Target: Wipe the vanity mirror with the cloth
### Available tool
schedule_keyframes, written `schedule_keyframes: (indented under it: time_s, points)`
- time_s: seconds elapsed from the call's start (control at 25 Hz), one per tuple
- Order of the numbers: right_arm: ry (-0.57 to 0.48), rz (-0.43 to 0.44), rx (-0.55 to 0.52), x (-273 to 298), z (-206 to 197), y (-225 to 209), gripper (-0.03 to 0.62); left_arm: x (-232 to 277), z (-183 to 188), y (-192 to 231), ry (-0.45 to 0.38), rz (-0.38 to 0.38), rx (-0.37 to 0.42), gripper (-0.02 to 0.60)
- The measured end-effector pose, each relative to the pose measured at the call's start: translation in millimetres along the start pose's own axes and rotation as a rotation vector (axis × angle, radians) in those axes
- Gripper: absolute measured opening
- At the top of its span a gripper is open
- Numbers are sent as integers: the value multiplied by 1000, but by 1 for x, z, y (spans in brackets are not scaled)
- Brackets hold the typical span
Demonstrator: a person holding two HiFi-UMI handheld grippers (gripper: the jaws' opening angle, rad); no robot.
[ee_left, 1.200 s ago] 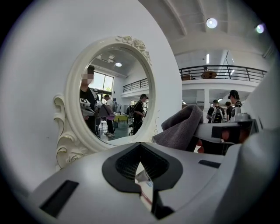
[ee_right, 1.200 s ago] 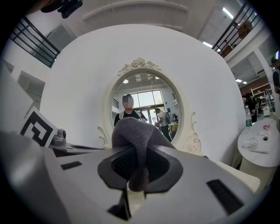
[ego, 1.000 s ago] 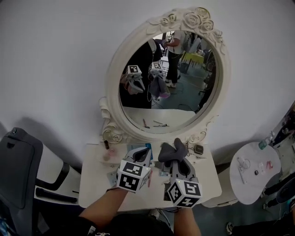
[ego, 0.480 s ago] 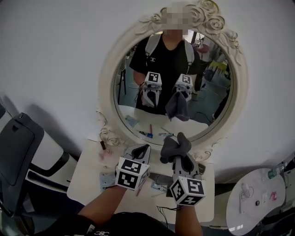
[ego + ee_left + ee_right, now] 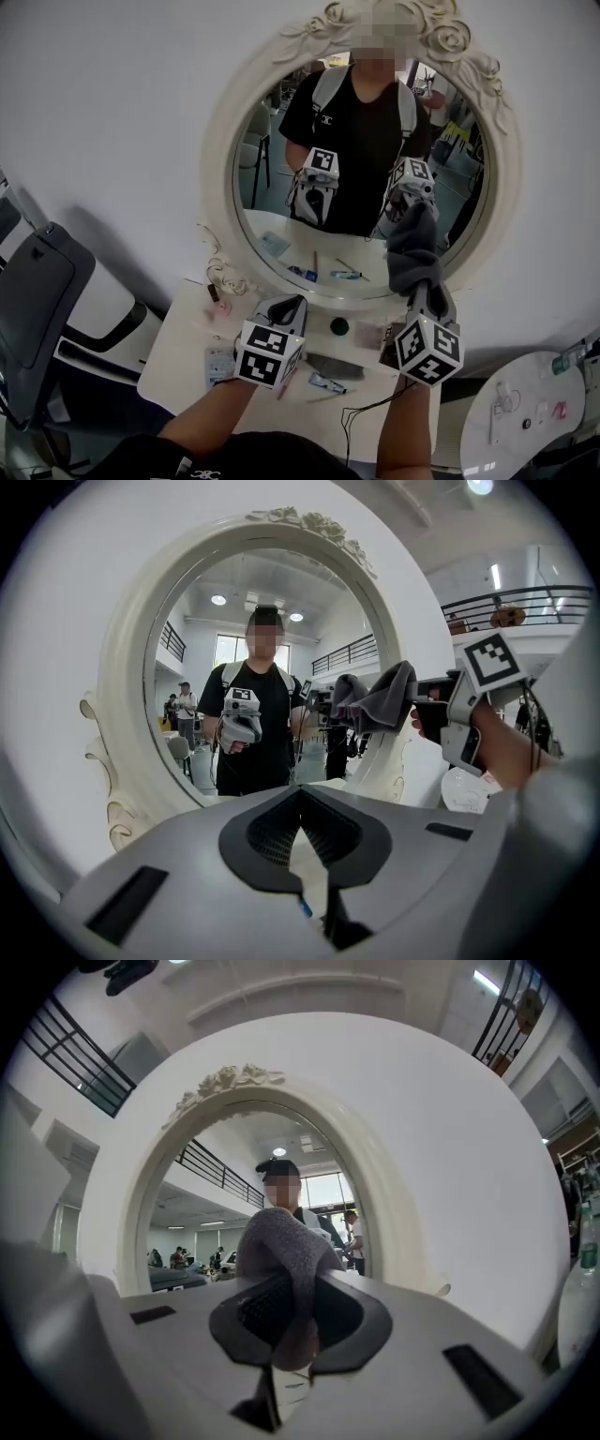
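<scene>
The oval vanity mirror [image 5: 356,141] in its ornate white frame [image 5: 217,159] hangs on the wall above a white table. My right gripper [image 5: 424,292] is shut on a grey cloth [image 5: 413,251] and holds it up at the lower right of the glass; whether the cloth touches the glass I cannot tell. In the right gripper view the cloth [image 5: 281,1241] sticks up from between the jaws. My left gripper [image 5: 286,305] hovers lower, over the table, shut with nothing in it. The left gripper view shows the frame [image 5: 122,667] and the cloth [image 5: 380,694] at the right.
The white vanity table [image 5: 178,366] carries small items: a pink bottle [image 5: 217,305], a dark round object [image 5: 339,327], a tube [image 5: 328,382] and a cable. A grey chair [image 5: 37,309] stands at the left. A round white side table [image 5: 525,412] sits at the lower right.
My right gripper has carried the cloth up and to the right, from over the table to the mirror's lower right. The left gripper has stayed about where it was.
</scene>
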State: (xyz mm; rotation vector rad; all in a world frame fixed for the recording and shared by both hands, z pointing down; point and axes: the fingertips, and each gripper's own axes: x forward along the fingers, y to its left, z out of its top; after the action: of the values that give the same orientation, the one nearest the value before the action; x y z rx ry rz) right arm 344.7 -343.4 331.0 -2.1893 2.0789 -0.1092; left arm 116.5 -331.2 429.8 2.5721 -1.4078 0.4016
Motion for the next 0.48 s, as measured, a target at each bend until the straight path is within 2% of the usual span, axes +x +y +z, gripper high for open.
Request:
schedule_keyframes:
  time_s: [0.2, 0.48]
  points:
    - [3, -101, 42, 20, 9, -36, 41, -7, -11, 8, 30, 2, 14, 6]
    - [-8, -160, 21, 35, 15, -48, 41, -13, -13, 17, 22, 6, 16, 6]
